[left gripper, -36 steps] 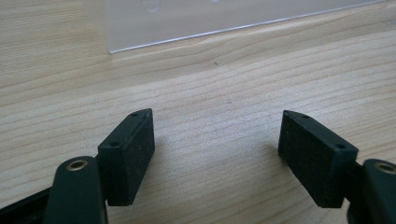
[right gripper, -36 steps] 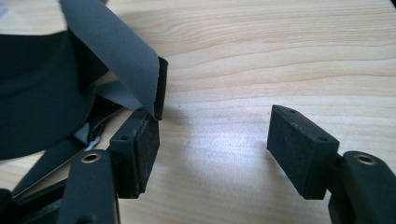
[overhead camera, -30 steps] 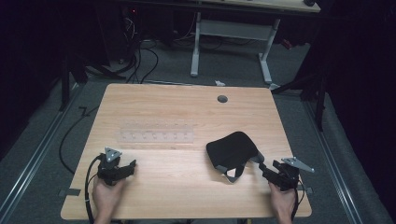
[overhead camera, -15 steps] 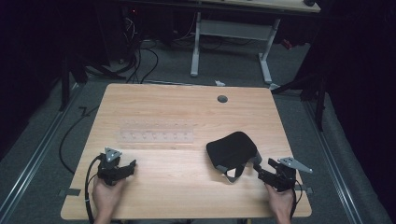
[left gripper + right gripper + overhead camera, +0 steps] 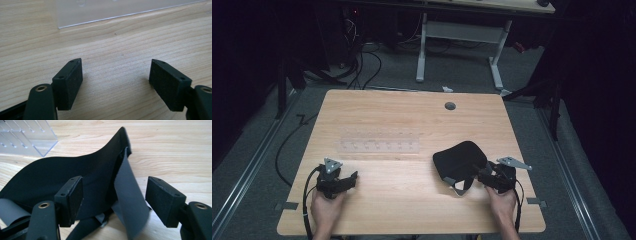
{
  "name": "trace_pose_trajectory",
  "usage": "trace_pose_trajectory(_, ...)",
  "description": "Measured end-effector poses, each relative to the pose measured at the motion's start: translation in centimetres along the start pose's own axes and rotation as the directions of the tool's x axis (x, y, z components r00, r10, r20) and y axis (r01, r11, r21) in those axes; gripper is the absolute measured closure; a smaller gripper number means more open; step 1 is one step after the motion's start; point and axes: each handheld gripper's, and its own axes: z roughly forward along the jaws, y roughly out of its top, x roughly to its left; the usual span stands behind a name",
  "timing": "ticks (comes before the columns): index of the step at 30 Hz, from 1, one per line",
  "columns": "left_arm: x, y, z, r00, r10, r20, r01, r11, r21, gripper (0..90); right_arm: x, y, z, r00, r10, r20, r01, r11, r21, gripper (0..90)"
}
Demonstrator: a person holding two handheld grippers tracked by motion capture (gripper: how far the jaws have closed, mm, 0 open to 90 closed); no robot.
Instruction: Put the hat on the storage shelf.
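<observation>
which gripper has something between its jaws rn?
The right gripper: a grey strap of the black mask hangs between its open jaws. The left gripper has only bare table.

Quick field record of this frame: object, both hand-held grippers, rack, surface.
object: black eye mask with grey strap, lying on the table
right hand-held gripper: jaws just opened, wide apart, strap between them, pads not pressing
left hand-held gripper: open, nothing between jaws, low over wood
rack: clear plastic rack, left of mask, apart from it
surface: wooden table
</observation>
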Motion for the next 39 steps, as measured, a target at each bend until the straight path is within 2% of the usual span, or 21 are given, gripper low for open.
trace_pose_trajectory(6,0.0,0.0,0.0,1.0000,0.002,-0.001,-0.002,1.0000,-0.002,27.4,0.2,0.3,1.3,0.9997,0.011,-0.024,-0.010,1.000,0.014,34.8)
trace_pose_trajectory(15,0.0,0.0,0.0,1.0000,0.001,-0.002,-0.001,1.0000,-0.002,27.4,0.8,0.4,2.9,0.9990,-0.040,-0.019,0.041,0.997,0.069,45.3)
trace_pose_trajectory(18,0.0,0.0,0.0,1.0000,0.002,-0.002,-0.002,1.0000,-0.002,27.3,0.9,0.3,3.3,0.9986,-0.041,-0.034,0.044,0.996,0.076,51.0)
trace_pose_trajectory(19,0.0,0.0,0.0,1.0000,-0.001,-0.002,0.001,1.0000,-0.004,27.4,0.8,0.1,3.4,0.9970,-0.052,-0.058,0.056,0.996,0.075,59.0)
trace_pose_trajectory(23,0.0,0.0,0.0,1.0000,-0.001,-0.002,0.001,1.0000,-0.004,27.4,0.7,-0.1,2.8,0.9923,-0.051,-0.113,0.056,0.998,0.033,75.7)
trace_pose_trajectory(26,0.0,0.0,0.0,1.0000,-0.002,-0.002,0.002,1.0000,-0.004,27.4,0.5,-0.2,2.4,0.9874,-0.053,-0.149,0.056,0.998,0.013,82.0)
trace_pose_trajectory(30,0.0,0.0,0.0,1.0000,-0.001,0.000,0.001,1.0000,-0.004,27.4,0.1,-0.5,2.0,0.9821,-0.049,-0.182,0.053,0.998,0.015,84.6)
trace_pose_trajectory(36,-0.1,0.0,0.0,1.0000,0.004,0.004,-0.004,1.0000,0.000,27.5,0.3,-0.4,1.3,0.9797,-0.057,-0.192,0.061,0.998,0.018,85.5)
trace_pose_trajectory(39,0.0,0.0,0.0,1.0000,0.002,-0.003,-0.002,1.0000,-0.006,30.4,0.5,-0.4,0.9,0.9779,-0.057,-0.201,0.061,0.998,0.016,85.7)
